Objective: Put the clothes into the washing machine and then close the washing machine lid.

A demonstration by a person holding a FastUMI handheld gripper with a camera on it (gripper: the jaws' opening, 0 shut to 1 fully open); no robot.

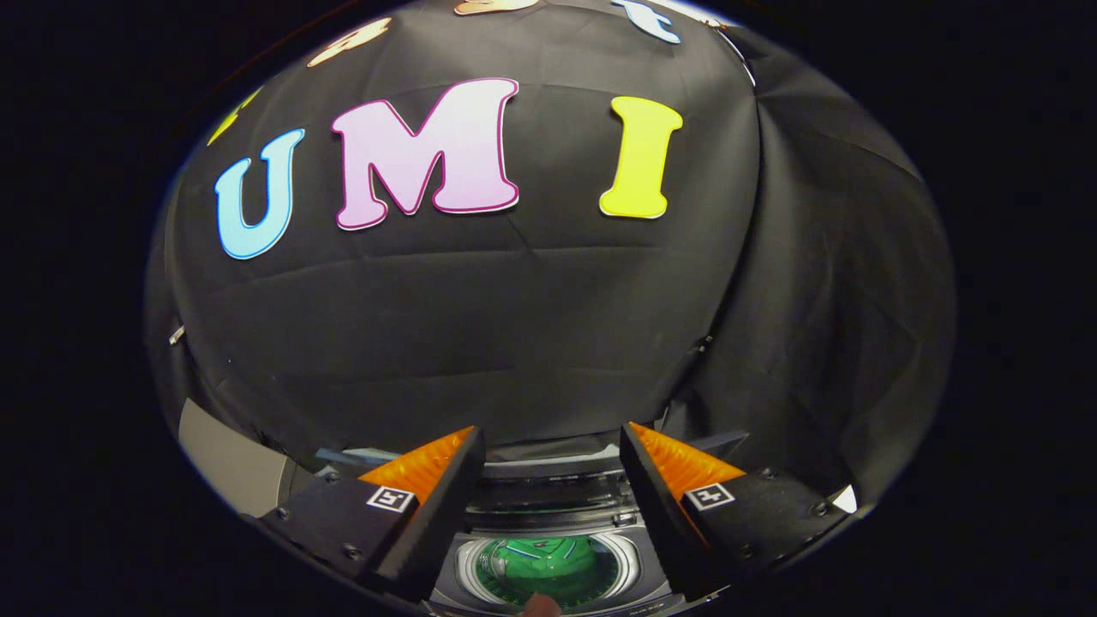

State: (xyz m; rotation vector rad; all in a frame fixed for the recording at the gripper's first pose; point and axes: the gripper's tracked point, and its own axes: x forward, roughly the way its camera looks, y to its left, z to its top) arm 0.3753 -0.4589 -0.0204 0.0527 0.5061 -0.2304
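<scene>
Green clothes (pixel 548 561) lie inside the washing machine (pixel 548 506) drum below your gripper (pixel 548 446), whose fingers spread wide, holding nothing.

You see the washing machine (pixel 548 506) with its lid up, green clothes (pixel 548 561) lying inside its round drum.

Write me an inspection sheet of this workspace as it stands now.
Surface: washing machine top, between and below the fingers.
Job's things: green garment lies in the round drum; lid is open.
Clutter: nothing seen.
Grippers: tool open, fingers apart, holding nothing, above the machine.
Cables: nothing seen.
Surroundings: black cloth wall beyond the fingers; grey panel beside the machine.
</scene>
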